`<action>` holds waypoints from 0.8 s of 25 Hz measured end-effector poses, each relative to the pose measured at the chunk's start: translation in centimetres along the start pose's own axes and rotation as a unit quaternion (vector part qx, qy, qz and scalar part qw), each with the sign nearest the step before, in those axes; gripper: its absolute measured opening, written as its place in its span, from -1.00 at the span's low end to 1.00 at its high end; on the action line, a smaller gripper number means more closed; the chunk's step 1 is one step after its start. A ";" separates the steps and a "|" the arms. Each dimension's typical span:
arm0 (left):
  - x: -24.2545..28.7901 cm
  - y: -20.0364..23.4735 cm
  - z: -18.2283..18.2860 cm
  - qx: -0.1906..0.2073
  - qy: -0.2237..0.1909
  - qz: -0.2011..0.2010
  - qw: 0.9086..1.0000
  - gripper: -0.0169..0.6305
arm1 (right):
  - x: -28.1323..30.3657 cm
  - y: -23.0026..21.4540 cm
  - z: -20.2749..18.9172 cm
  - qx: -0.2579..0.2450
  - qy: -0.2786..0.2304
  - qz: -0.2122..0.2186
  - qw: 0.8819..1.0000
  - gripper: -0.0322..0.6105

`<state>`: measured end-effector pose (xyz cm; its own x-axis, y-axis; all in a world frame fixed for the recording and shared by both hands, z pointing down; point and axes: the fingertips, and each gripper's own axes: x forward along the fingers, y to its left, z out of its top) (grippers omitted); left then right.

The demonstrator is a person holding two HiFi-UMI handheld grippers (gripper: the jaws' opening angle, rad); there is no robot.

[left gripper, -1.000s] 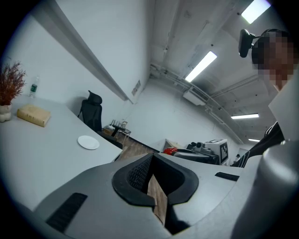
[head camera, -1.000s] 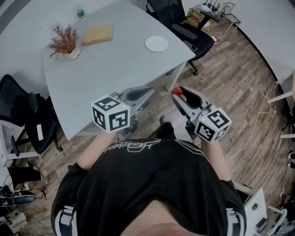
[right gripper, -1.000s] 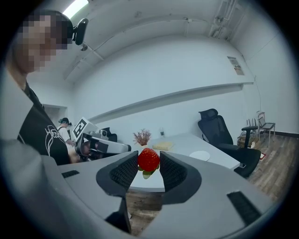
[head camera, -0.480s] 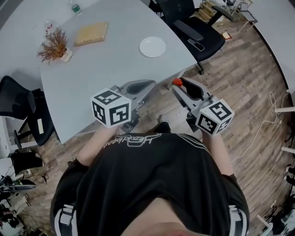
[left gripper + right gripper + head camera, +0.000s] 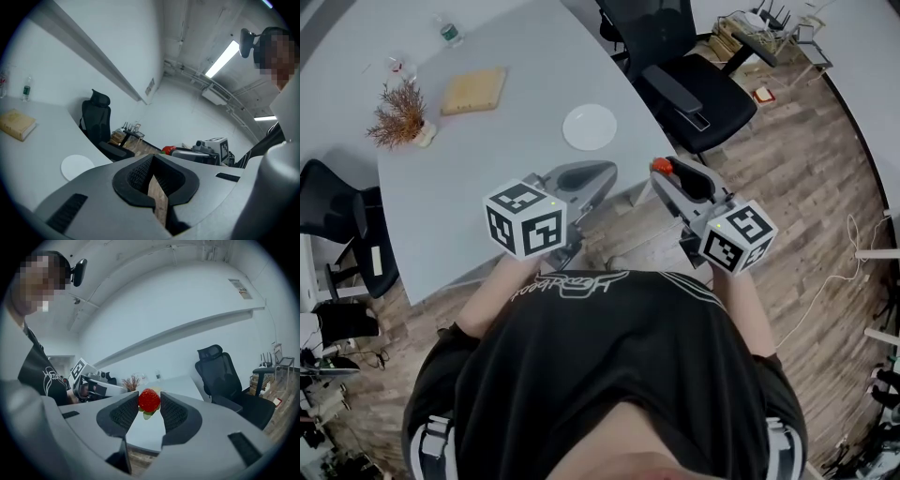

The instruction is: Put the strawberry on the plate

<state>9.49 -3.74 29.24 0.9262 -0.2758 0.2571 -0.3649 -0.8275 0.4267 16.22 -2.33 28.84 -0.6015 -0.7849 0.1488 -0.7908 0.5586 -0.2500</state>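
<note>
Fingers (image 5: pixel 125 414) of right gripper (image 5: pixel 149 402) tight on strawberry (image 5: pixel 148 399), fingers (image 5: pixel 137 176) of left gripper (image 5: pixel 153 160) together; shirt print (image 5: pixel 567 292) illegible.

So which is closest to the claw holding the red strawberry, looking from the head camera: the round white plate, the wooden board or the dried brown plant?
From the right claw gripping the red strawberry:
1. Round white plate, just ahead, to the left.
2. Pale wooden board, farther back and left.
3. Dried brown plant, farthest left.
</note>
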 end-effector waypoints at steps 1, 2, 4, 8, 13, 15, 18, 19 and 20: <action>0.5 0.1 0.2 0.000 -0.001 0.003 1.000 -0.93 | 0.0 -0.6 0.1 -0.001 0.000 0.004 1.000 -0.47; 0.9 0.3 0.3 0.001 -0.003 0.006 1.000 -0.93 | 0.1 -1.0 0.2 -0.001 0.001 0.007 1.000 -0.47; 1.4 0.7 0.6 0.000 -0.007 0.015 1.000 -0.93 | 0.4 -1.8 0.4 -0.004 0.001 0.014 1.000 -0.47; 1.5 1.7 0.5 -0.005 -0.014 0.034 0.999 -0.93 | 1.0 -2.5 0.3 -0.005 0.002 0.028 1.000 -0.47; 1.2 3.4 0.5 -0.013 -0.021 0.051 0.998 -0.93 | 2.5 -2.8 -0.3 -0.003 0.011 0.043 0.999 -0.47; 1.3 4.2 0.6 -0.019 -0.024 0.055 0.998 -0.93 | 3.2 -3.1 -0.5 -0.002 0.017 0.049 0.999 -0.47; 1.9 5.5 1.0 -0.026 -0.023 0.060 0.998 -0.93 | 4.3 -4.0 -0.5 0.004 0.022 0.052 0.998 -0.47; 2.0 5.9 1.1 -0.028 -0.023 0.062 0.997 -0.93 | 4.7 -4.3 -0.5 0.005 0.023 0.053 0.998 -0.47; 2.1 6.4 1.3 -0.029 -0.022 0.063 0.997 -0.93 | 5.0 -4.7 -0.4 0.006 0.024 0.053 0.998 -0.47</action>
<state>9.26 -10.25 31.41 0.8753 -0.3980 0.2748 -0.4826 -0.7551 0.4438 16.82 -8.77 31.15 -0.6861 -0.7082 0.1664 -0.7217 0.6336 -0.2788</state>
